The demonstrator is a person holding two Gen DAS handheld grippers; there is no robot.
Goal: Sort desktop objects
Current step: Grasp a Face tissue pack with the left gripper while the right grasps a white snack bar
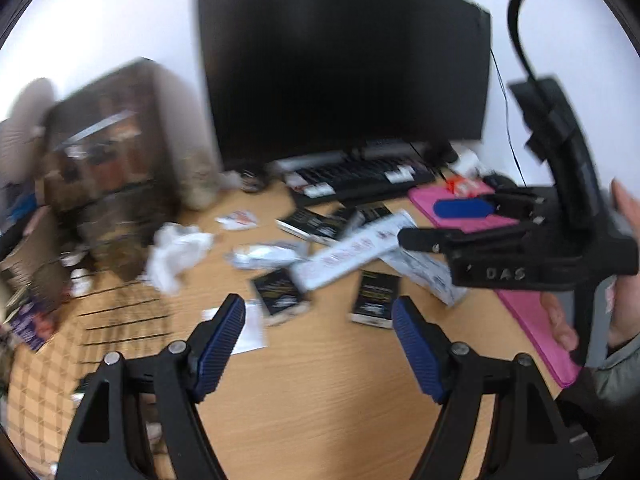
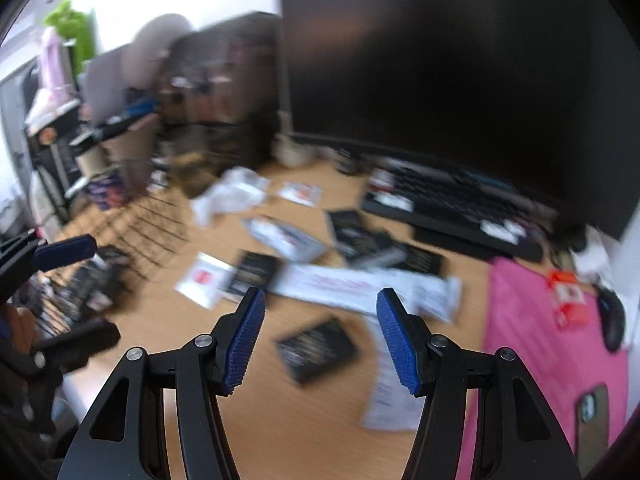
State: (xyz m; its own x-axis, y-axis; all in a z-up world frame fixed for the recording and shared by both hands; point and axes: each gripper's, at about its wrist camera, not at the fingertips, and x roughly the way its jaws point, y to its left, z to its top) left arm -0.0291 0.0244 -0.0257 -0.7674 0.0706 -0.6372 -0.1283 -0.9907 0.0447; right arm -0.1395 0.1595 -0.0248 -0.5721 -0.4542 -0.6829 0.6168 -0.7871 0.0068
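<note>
Two grippers are seen over a wooden desk [image 1: 320,392], both frames motion-blurred. The left gripper [image 1: 318,312] is spread wide, blue pads apart, nothing between them. The right gripper [image 2: 320,304] is held at a middling gap, also empty (it shows again in the left wrist view at the right edge, gripped by a hand [image 1: 624,264]).

Scattered objects are laid across the middle of the desk: several black packets [image 2: 316,348], one just ahead of the right gripper; a long white box [image 1: 352,252] lying diagonally; a crumpled white tissue or bag [image 1: 176,252] to the left; small white sachets with red print [image 2: 204,280]; a flat white paper [image 2: 392,392]. Exact labels cannot be read.

A black monitor [image 1: 344,64] is stood at the back, with a black keyboard [image 1: 360,178] in front of it. A pink mat [image 2: 552,340] is laid on the right side of the desk, carrying a black mouse [image 2: 612,320], an orange-white pack [image 2: 568,300] and a phone [image 2: 592,428]. A dark brown box [image 1: 108,148] is stood at the left, beside a wire rack [image 1: 120,320].
</note>
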